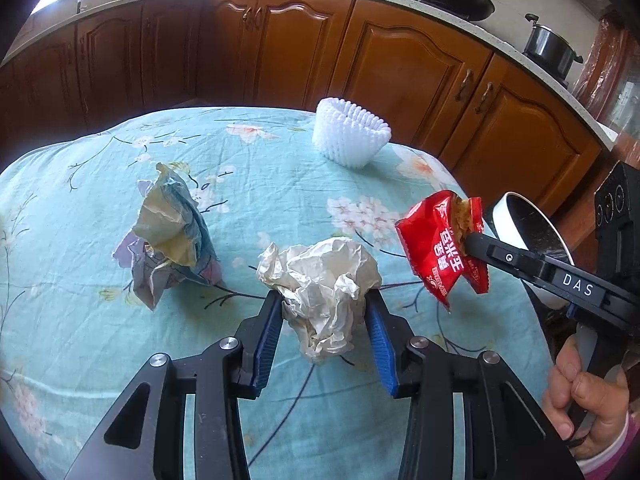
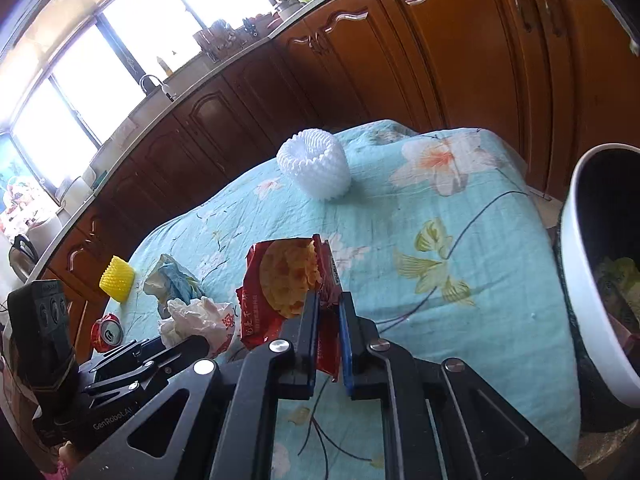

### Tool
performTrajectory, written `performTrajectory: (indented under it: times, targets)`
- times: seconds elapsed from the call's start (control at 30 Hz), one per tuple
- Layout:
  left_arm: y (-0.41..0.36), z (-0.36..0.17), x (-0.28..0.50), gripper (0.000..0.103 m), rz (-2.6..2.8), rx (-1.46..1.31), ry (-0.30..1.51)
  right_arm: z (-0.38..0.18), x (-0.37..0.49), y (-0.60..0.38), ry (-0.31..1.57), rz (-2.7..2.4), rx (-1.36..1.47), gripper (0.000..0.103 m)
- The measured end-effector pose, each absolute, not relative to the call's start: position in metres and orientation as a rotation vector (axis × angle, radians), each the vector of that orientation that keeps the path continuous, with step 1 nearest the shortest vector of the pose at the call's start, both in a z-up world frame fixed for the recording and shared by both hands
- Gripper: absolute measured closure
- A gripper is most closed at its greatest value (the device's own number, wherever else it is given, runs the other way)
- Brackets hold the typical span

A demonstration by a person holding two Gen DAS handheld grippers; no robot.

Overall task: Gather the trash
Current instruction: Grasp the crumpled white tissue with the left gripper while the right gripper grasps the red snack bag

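Wrapper pinched in right claw near bin; left claw closes around paper; several scraps left on tabletop.

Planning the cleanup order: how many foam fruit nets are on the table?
2. A white foam net stands at the table's far side; a yellow foam net lies near the left edge, beyond the soda can. Others may be hidden.

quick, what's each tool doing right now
Left tool: closed on the white paper wad.
Right tool: closed on the red wrapper.
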State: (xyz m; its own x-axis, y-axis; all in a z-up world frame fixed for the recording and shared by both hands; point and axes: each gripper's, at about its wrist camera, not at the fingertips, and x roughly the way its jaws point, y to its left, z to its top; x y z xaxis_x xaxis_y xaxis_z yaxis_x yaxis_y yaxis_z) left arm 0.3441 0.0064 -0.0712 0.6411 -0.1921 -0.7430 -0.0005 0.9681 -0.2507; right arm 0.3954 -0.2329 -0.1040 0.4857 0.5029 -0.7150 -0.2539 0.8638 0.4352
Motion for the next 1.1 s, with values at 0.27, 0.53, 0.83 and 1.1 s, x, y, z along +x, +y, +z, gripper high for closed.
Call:
performTrajectory:
  times: [0.27,0.53,0.83,1.1]
  targets:
    - [-0.027,-0.061,0.326,0.062,-0.187,-0.194,0.866,-0.097,0.361,-0.283,0.937,0.375,0.346,0.094]
    - [-0.060,-0.056,0.312,0.062,-0.262,-0.147,0.866,-0.086,0.326,-0.317,0.909,0.319,0.364,0.094]
    - [-0.097,-0.049,0.303,0.062,-0.328,-0.091,0.863,-0.071,0.291,-0.353,0.870,0.254,0.406,0.094]
    - [-0.122,-0.046,0.305,0.061,-0.362,-0.052,0.865,-0.060,0.273,-0.379,0.840,0.206,0.426,0.094]
